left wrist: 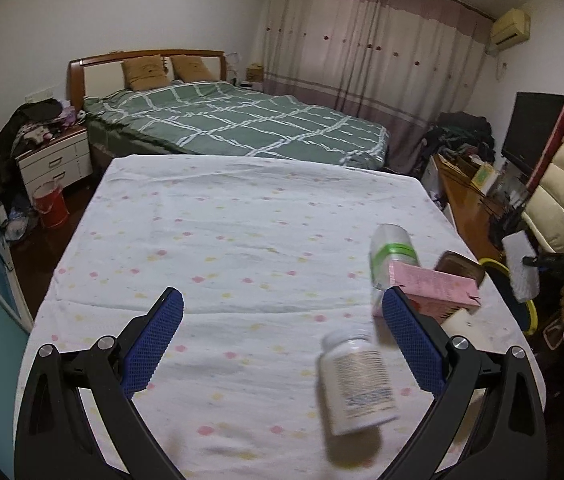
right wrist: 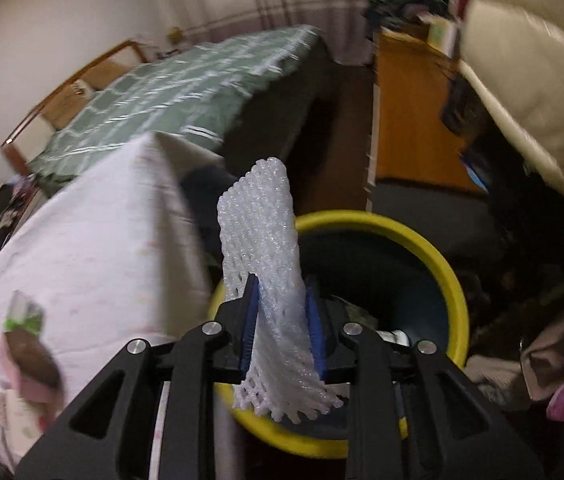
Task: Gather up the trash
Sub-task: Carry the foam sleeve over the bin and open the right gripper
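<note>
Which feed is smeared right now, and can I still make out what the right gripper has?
Right wrist view: background streaked with motion blur, but the white foam net between the right gripper pads, over the yellow-rimmed bin, reads sharp. Left wrist view: room crisp, dim light, only the near white bottle soft.

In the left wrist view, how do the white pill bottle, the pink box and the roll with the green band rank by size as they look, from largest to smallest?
1. white pill bottle, largest, though it lies nearest the camera
2. pink box
3. roll with the green band
The last two look close; the box is partly hidden, so that order is unsure.
</note>
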